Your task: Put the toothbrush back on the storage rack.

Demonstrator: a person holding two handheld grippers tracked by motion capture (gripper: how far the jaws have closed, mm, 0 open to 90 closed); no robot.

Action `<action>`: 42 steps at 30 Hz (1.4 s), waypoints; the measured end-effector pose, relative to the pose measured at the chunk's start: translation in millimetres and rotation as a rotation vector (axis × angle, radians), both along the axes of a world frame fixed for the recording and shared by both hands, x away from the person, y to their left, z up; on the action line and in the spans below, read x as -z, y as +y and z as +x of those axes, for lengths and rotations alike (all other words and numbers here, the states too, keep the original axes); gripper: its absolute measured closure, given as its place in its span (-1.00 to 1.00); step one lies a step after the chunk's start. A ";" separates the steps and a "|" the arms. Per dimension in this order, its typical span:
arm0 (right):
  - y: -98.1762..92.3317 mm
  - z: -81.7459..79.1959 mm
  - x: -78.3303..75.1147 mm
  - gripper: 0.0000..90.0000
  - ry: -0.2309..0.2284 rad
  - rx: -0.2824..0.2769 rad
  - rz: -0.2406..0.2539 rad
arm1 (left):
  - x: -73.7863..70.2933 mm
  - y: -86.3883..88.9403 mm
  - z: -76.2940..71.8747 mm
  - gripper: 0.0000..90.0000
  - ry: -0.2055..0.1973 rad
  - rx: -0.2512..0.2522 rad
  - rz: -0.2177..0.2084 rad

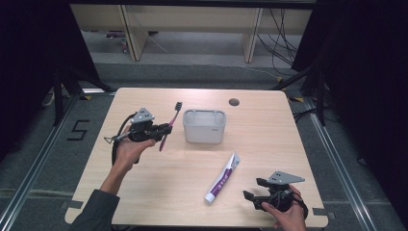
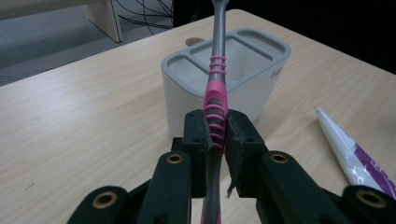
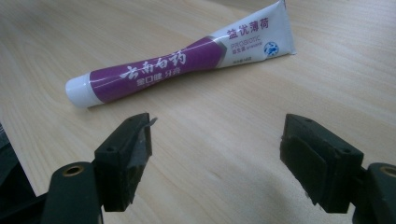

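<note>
Big wooden tabletop (image 1: pixel 159 192) first, light in colour, with everything on it.

Next down in size, a grey holder box (image 1: pixel 204 126) near the middle, standing upright, top open, split into compartments inside.

Then the left claw (image 1: pixel 166 129), held up just to the left of the box. Clamped tight on a pink and grey toothbrush (image 1: pixel 169 124), both black pads pressed on the ribbed pink part of the handle. Brush end up and away, tail end hanging down below the claw. Seen along the left claw, handle (image 2: pixel 215 100) rising straight in front of the box (image 2: pixel 187 100), lifted off the wood, not yet over an opening.

Then the right claw (image 1: pixel 252 188), low at the near right corner, jaws wide apart, nothing between them. Just resting there, pointed toward the toothpaste.

Smaller still, a white and purple toothpaste tube (image 1: pixel 222 178) lying flat on the wood, between the box and the right claw, cap end nearest the person. Close ahead of the open jaws (image 3: pixel 182 63), but not touched.

Step in hand, most likely: carrying the brush to the box. Next move, as a guess: over a little to the right, above one compartment, tail end down, then slowly in and let go. Careful not to bump the rim or tip the box. After that, probably the tube.
</note>
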State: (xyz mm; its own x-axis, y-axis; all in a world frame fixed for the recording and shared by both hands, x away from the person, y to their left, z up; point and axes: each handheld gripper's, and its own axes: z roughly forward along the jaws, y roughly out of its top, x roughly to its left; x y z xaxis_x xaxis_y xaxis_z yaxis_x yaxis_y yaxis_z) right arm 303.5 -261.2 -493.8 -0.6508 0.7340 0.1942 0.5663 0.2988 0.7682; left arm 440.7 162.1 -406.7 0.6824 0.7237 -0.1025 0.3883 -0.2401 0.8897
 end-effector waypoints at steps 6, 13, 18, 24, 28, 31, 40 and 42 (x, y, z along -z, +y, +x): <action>-0.1 -0.4 -0.8 -0.42 0.007 0.002 -0.010 | -7.5 -9.5 7.1 0.75 -0.013 -0.008 -0.004; -1.4 1.3 -0.5 -0.42 -0.021 -0.009 -0.027 | -21.7 -18.7 16.2 0.75 -0.041 -0.037 -0.033; -1.1 1.3 -0.4 -0.42 -0.015 -0.008 -0.020 | -30.0 -26.3 24.2 0.75 -0.054 -0.046 -0.050; -1.5 1.6 -0.3 -0.42 -0.024 -0.013 -0.018 | -36.0 -36.3 33.7 0.75 -0.072 -0.062 -0.061; -1.6 0.4 0.0 -0.42 -0.008 0.000 -0.010 | -38.5 -41.0 40.9 0.75 -0.088 -0.089 -0.088; -3.2 1.5 -0.1 -0.42 -0.021 -0.012 -0.018 | -37.8 -43.3 46.1 0.75 -0.095 -0.106 -0.116; -0.5 -0.6 -0.6 -0.42 0.002 -0.002 -0.001 | -36.1 -51.1 58.9 0.75 -0.096 -0.119 -0.142; -0.6 -0.6 -0.7 -0.42 -0.001 -0.005 0.000 | -36.0 -53.8 62.0 0.75 -0.103 -0.125 -0.139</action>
State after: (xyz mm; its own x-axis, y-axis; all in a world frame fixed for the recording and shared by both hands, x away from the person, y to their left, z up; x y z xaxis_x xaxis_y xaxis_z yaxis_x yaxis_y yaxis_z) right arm 302.9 -261.8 -493.2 -0.6550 0.7305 0.1932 0.5638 0.3021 0.7687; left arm 502.6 108.3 -370.7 0.6000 0.7874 -0.1415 0.3123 -0.0677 0.9476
